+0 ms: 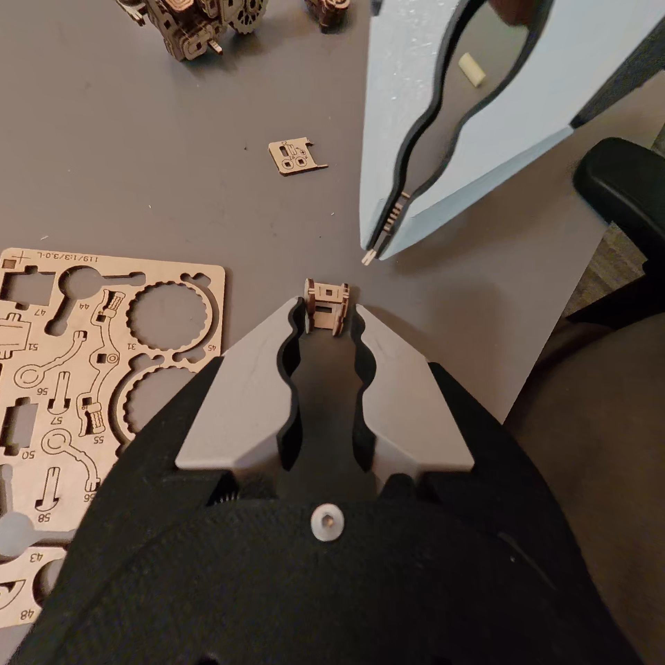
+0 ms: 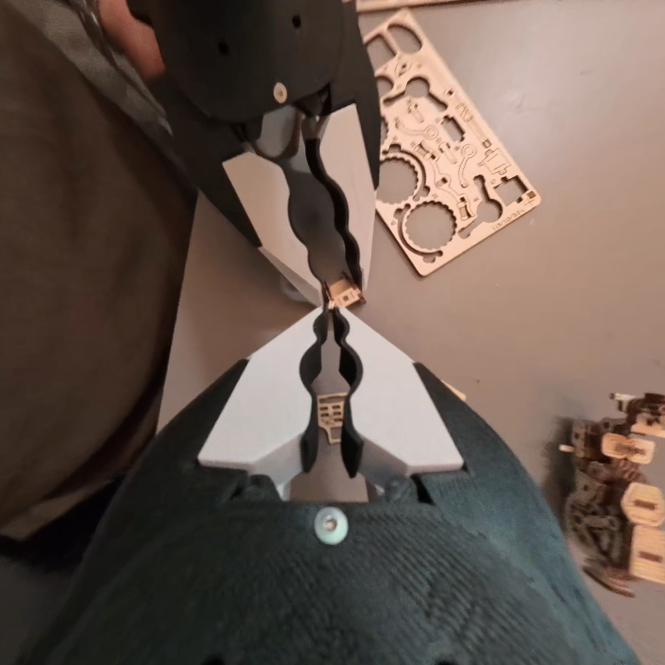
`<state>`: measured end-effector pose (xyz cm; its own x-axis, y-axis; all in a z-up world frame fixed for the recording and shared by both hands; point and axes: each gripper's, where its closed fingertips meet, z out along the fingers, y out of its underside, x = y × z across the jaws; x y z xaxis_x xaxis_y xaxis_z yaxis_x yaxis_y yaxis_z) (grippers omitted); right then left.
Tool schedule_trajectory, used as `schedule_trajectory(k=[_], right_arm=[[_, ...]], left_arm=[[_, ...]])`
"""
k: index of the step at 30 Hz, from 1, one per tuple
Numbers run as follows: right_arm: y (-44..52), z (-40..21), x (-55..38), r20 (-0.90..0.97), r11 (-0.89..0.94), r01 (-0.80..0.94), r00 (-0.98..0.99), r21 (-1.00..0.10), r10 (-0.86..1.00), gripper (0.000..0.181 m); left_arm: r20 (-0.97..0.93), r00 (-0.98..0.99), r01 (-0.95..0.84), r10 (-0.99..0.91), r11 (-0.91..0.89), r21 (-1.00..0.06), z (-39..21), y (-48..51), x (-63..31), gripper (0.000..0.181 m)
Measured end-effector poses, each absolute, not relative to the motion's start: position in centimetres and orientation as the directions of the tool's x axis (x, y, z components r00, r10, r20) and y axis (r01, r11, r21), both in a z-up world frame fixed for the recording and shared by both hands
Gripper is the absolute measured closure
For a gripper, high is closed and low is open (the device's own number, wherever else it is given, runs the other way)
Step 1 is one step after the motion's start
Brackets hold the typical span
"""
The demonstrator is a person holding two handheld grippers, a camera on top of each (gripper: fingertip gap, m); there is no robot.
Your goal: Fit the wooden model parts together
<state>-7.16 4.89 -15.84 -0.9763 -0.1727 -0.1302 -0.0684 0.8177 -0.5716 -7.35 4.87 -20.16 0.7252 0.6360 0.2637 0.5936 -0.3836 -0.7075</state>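
My left gripper (image 1: 326, 306) is shut on a small wooden sub-assembly (image 1: 326, 309) with two round end plates, held at its fingertips just above the grey table (image 1: 162, 162). My right gripper (image 1: 374, 252), with pale blue fingers, comes in from the upper right. It is shut on a thin notched wooden strip (image 1: 394, 214) whose end pokes out of its tip. In the right wrist view my right gripper (image 2: 330, 313) points tip to tip at the sub-assembly (image 2: 343, 289) in my left gripper (image 2: 342, 284), almost touching. A flat engraved wooden plate (image 1: 297, 158) lies on the table behind.
A laser-cut wooden parts sheet (image 1: 108, 342) lies at the left, also in the right wrist view (image 2: 449, 162). A part-built wooden model (image 1: 201, 28) stands at the far side (image 2: 619, 503). A small white cylinder (image 1: 471, 73) lies beyond. The table edge and a black chair armrest (image 1: 622, 201) are at the right. My hands' fingertips stand some 4 centimeters from each other. The part-built wooden model (image 1: 201, 28) is about 15 centimeters from both grippers' fingertips. The right camera catches it too, in the right wrist view (image 2: 584, 447).
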Motion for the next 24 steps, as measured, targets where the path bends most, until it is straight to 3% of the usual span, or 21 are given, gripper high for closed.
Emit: schedule_trajectory(k=[1,6,11,17,24], right_arm=[[4.8,-15.6,-7.0,-0.133,0.789,-0.031,-0.981,-0.613,-0.141,0.181],[5.8,-14.4,-6.2,-0.178,0.565,0.144,-0.984,-0.813,-0.005,0.181],[8.4,-13.6,-6.7,-0.192,0.417,0.221,-0.975,-0.882,0.11,0.181],[9.6,-13.9,-8.8,-0.313,0.297,0.405,-0.897,-0.865,0.314,0.181],[9.9,-13.3,-9.6,-0.45,0.079,0.52,-0.797,-0.85,0.404,0.181]], left_arm=[[0.268,0.724,0.596,0.636,-0.38,-0.708,-20.1,4.9,-7.4,0.16],[0.3,0.708,0.617,0.64,-0.354,-0.703,-20.1,4.7,-7.6,0.16],[0.291,0.73,0.577,0.618,-0.328,-0.748,-19.0,5.5,-8.6,0.161],[0.241,0.774,0.531,0.586,-0.392,-0.751,-18.3,6.5,-10.5,0.161],[0.394,0.778,0.584,0.489,-0.332,-0.741,-17.6,6.7,-11.5,0.161]])
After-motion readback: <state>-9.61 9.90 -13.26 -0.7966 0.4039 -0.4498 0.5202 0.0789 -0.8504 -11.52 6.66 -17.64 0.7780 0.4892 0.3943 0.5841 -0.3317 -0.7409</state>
